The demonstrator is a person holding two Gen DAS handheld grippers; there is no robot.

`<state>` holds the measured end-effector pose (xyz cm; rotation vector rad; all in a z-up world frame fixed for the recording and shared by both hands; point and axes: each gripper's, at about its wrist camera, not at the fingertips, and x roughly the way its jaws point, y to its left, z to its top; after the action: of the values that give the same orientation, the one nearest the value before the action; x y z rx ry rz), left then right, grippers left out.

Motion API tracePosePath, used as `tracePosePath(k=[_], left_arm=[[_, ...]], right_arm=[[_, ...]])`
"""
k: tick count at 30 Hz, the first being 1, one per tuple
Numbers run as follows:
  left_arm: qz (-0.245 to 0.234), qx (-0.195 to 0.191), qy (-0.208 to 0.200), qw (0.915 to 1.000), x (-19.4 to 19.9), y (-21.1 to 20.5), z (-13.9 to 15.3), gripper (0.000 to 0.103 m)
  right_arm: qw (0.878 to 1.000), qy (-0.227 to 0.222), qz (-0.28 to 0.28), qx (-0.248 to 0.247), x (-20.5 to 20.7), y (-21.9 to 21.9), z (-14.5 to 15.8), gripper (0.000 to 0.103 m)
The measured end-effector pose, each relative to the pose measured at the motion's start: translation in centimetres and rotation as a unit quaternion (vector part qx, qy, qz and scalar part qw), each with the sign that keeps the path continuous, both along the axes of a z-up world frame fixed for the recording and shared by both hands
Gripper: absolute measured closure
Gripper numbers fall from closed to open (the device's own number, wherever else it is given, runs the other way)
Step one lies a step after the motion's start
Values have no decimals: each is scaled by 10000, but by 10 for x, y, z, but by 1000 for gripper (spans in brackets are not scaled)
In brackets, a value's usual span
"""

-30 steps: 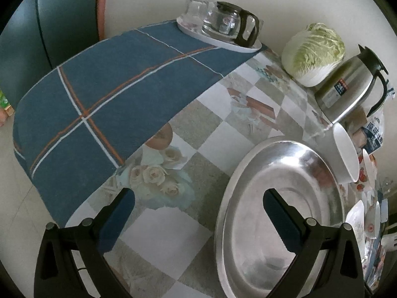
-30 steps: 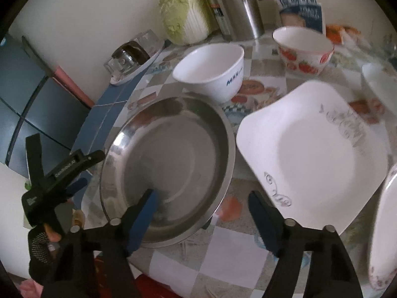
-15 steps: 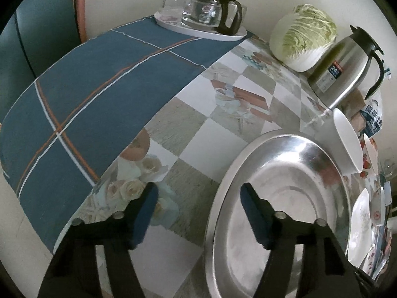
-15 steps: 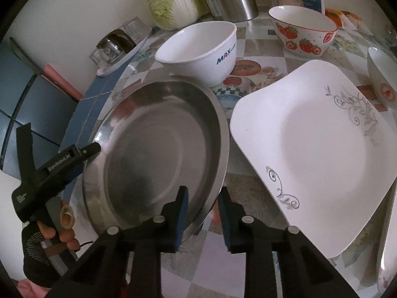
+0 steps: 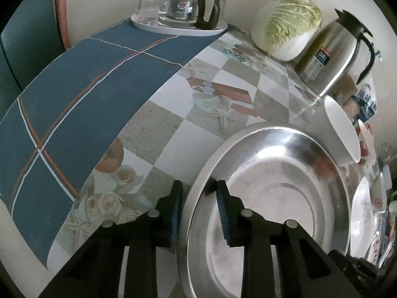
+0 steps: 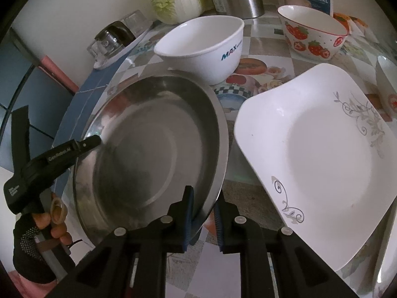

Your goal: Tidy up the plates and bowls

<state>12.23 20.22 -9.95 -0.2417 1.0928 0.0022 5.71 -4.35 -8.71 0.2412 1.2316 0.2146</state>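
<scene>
In the left wrist view, the rim of the steel basin is straddled by the left gripper, whose jaws have just been closing, one pad outside and one inside; whether the pads press cannot be told. In the right wrist view, the basin's near rim is clamped by the right gripper, with the white bowl ahead and the square white plate just to its right.
</scene>
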Motion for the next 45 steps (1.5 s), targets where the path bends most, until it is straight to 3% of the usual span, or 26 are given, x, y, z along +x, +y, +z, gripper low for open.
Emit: tracePosePath(k=[4,12,24,31,37,45], left_arm=[[29,69,43,10000,-8,4,3,75],[127,317,-61,9994,-23,11,27,76],[182,779,-403,9960,-45,0,85,76],[-136,984,-675,9928,-37,-46,120,76],[-438,996,-879,9902,-22,-92,144,76],[-817,932,-1041,9868,-12,-147,161,76]], right_arm=[[9996,-38,157,-220,-2,5,2,86],[9987,-217,426,-152,-9,12,16,85],[9956,-742,553,173,-18,4,53,85],[9930,-1112,306,255,-21,-24,79,85],[9890,-1440,-239,230,-22,-65,103,85],[9836,-1649,-655,339,-24,-118,122,85]])
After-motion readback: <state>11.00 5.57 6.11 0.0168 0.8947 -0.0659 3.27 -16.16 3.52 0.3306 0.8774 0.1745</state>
